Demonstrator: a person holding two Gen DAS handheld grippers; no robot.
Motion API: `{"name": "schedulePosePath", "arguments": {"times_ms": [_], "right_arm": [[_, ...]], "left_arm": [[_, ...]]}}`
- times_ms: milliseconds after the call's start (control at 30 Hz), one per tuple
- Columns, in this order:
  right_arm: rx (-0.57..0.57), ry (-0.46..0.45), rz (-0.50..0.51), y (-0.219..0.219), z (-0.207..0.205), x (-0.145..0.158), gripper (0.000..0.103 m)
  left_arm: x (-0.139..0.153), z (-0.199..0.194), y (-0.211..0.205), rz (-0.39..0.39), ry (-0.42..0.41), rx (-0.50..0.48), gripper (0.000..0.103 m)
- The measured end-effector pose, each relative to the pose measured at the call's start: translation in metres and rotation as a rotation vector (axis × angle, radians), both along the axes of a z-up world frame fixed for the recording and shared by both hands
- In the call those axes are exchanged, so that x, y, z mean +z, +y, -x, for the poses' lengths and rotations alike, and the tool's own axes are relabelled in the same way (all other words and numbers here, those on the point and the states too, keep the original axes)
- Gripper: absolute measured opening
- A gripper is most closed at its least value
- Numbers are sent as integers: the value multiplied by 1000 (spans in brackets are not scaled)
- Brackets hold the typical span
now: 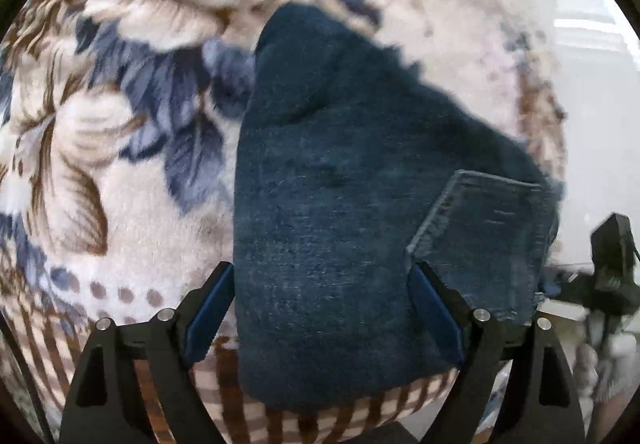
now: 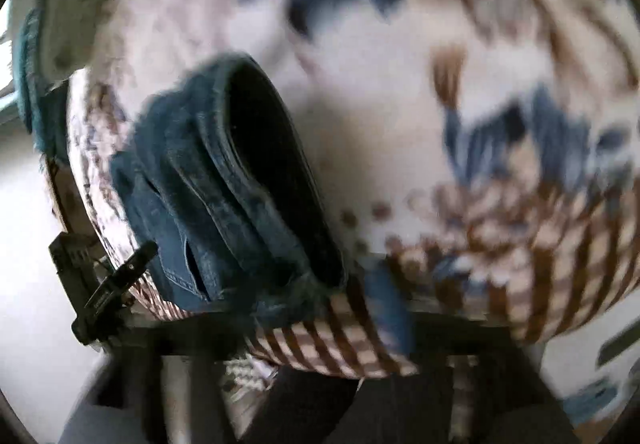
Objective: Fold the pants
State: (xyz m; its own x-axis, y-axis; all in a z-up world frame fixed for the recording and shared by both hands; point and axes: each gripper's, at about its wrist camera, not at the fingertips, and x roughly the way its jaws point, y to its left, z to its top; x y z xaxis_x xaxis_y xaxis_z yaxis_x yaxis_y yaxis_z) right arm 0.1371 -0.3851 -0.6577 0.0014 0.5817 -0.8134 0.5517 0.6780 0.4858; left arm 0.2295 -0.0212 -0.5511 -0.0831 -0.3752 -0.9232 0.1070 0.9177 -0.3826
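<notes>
The dark blue denim pants (image 1: 340,204) lie folded into a compact stack on a floral blanket (image 1: 100,124), with a back pocket (image 1: 488,228) facing up at the right. My left gripper (image 1: 320,308) is open just above the near end of the stack, with one blue-padded finger on each side and nothing between the pads. In the right wrist view the folded pants (image 2: 224,196) show from the side, layers and waistband opening visible, near the blanket's striped edge (image 2: 328,340). The right gripper's fingers (image 2: 384,304) are a motion blur beside the pants; their state is unclear.
The blanket covers a raised surface whose edge drops off to a pale floor (image 1: 592,92) at the right. The other gripper's black body (image 1: 612,256) shows at the far right of the left wrist view, and the left gripper's black body (image 2: 100,284) shows in the right wrist view.
</notes>
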Motion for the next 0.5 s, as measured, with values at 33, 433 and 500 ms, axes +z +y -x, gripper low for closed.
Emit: {"name": "schedulePosePath", "arguments": {"times_ms": [33, 433, 500], "right_arm": [[-11, -74, -3, -5, -2, 9, 93], [159, -194, -295, 34, -52, -68, 102], [173, -204, -350, 37, -55, -63, 100]], "left_arm": [[4, -1, 3, 25, -19, 5, 88], [-28, -31, 35, 344, -16, 183, 97], [-21, -30, 44, 386, -28, 193, 97]]}}
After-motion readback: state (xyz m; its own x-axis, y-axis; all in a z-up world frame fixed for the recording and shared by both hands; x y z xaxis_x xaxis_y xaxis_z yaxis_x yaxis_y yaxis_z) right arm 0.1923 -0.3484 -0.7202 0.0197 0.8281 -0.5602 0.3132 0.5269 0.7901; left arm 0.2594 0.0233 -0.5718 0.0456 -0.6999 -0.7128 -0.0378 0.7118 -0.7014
